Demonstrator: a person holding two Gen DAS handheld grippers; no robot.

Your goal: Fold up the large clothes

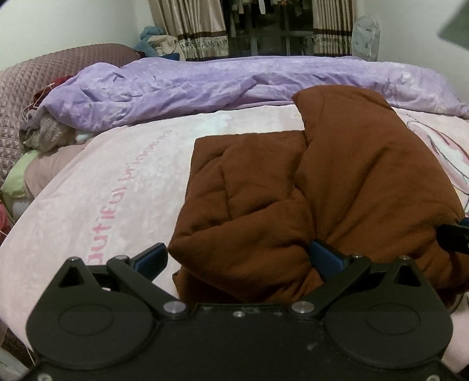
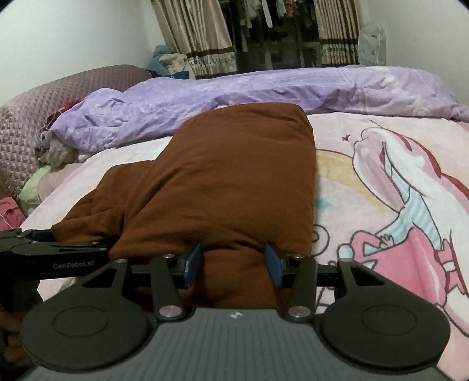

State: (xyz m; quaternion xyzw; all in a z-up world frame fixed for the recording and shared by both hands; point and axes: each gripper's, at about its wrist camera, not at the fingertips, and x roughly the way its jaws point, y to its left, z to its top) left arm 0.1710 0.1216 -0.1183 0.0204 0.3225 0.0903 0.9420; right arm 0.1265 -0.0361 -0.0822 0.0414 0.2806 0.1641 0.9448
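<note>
A brown padded jacket lies partly folded on the pink bed sheet; it also shows in the right wrist view. My left gripper is wide open, its jaws either side of the jacket's near left bulge. My right gripper has its blue pads closed in on a thick fold of the jacket's near edge. The left gripper also shows at the left of the right wrist view, and the right gripper's tip shows in the left wrist view.
A crumpled purple duvet runs across the far side of the bed. A quilted mauve headboard with loose clothes stands left. Curtains and a clothes rack stand behind. The sheet has a cartoon print on the right.
</note>
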